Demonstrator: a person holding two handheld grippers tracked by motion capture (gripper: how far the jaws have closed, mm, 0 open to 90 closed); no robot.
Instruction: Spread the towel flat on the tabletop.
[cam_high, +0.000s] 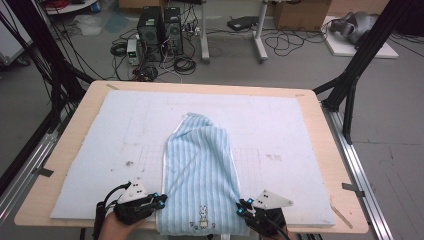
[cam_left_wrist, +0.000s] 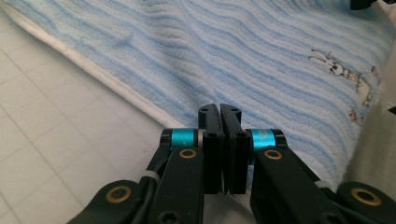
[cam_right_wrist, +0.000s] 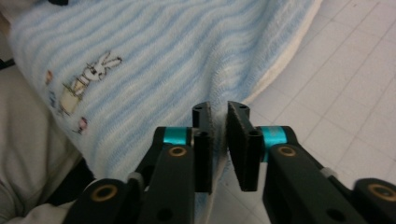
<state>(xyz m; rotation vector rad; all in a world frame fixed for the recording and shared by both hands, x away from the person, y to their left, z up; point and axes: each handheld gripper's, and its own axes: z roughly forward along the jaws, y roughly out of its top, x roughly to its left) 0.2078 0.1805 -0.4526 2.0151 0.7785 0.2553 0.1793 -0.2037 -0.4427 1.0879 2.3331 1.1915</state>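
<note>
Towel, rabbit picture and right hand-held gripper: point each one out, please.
Towel (cam_high: 200, 165): high view, middle of the striped cloth.
Rabbit picture (cam_right_wrist: 95, 67): right gripper view, the rabbit's head.
Right hand-held gripper (cam_right_wrist: 219, 116): right gripper view, between the fingertips.

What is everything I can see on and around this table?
towel: one, light blue with stripes and a white edge, lying down the middle of the mat, its near end hanging over the table's front edge
rabbit picture: one, small, on the towel's near end
mat: one, pale blue with a faint grid, covering most of the table
table: one, light wood
computer towers: two, black, on the floor beyond the table
cables: many, black, across the floor
cardboard box: one, brown, far right
left gripper: one, black, jaws shut at the towel's left edge
right gripper: one, black, jaws slightly apart at the towel's right edge
</note>
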